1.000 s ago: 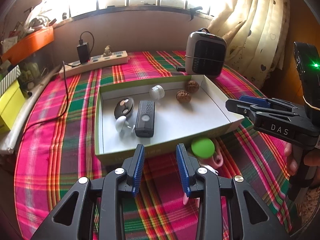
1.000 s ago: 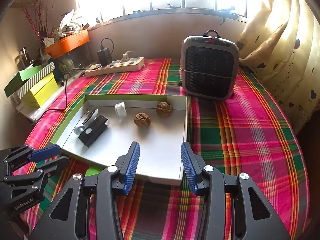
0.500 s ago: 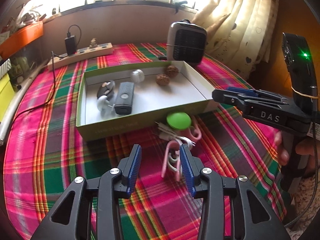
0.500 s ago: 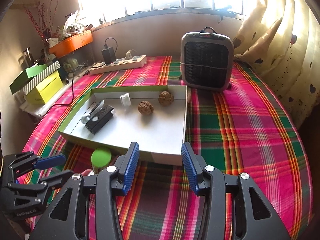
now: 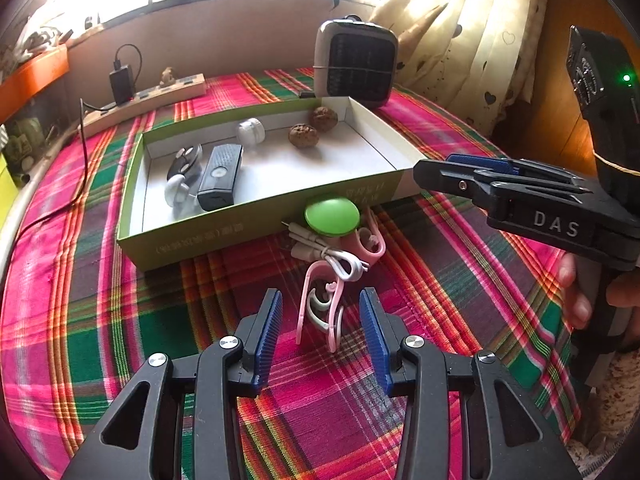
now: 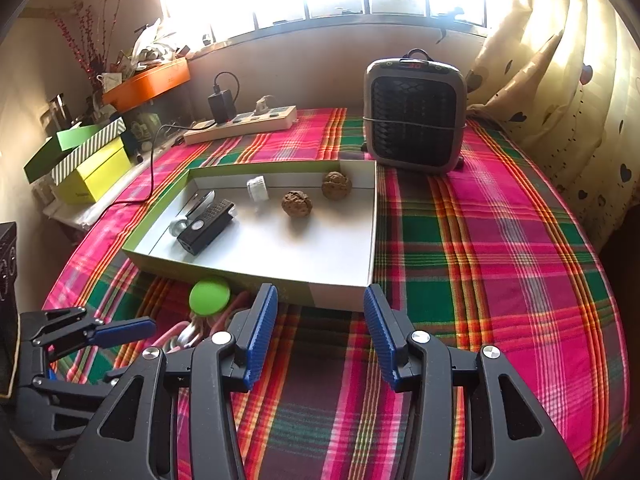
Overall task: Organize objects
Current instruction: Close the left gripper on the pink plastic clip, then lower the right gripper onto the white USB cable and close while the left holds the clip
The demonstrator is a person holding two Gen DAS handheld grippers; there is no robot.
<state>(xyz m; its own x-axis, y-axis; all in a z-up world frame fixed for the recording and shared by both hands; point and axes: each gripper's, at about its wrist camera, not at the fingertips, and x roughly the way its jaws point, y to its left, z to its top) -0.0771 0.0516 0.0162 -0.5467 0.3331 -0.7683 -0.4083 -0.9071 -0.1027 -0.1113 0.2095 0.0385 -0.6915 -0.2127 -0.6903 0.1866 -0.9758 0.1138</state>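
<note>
My left gripper [image 5: 320, 316] is open low over the plaid cloth, with a pink clip [image 5: 305, 300] standing between its blue pads and touching neither. Just beyond lie a white cable bundle [image 5: 340, 258], a second pink clip [image 5: 372, 244] and a green disc [image 5: 332, 216] against the front wall of the green-sided box [image 5: 256, 236]. Inside the box are a black remote [image 5: 220, 176], a key fob [image 5: 185, 160], a small white jar [image 5: 251, 131] and two walnuts [image 5: 303, 136]. My right gripper [image 6: 320, 320] is open and empty before the box's near corner [image 6: 340, 296].
A grey heater [image 6: 416, 116] stands behind the box at the right. A power strip [image 6: 240, 122] with a charger lies along the back wall. Yellow and green boxes [image 6: 92, 172] are stacked at the left edge. A curtain hangs at the right.
My left gripper has drawn back from the box and sunk, so the pink clip now stands between its pads. The right gripper has backed off slightly from the box.
</note>
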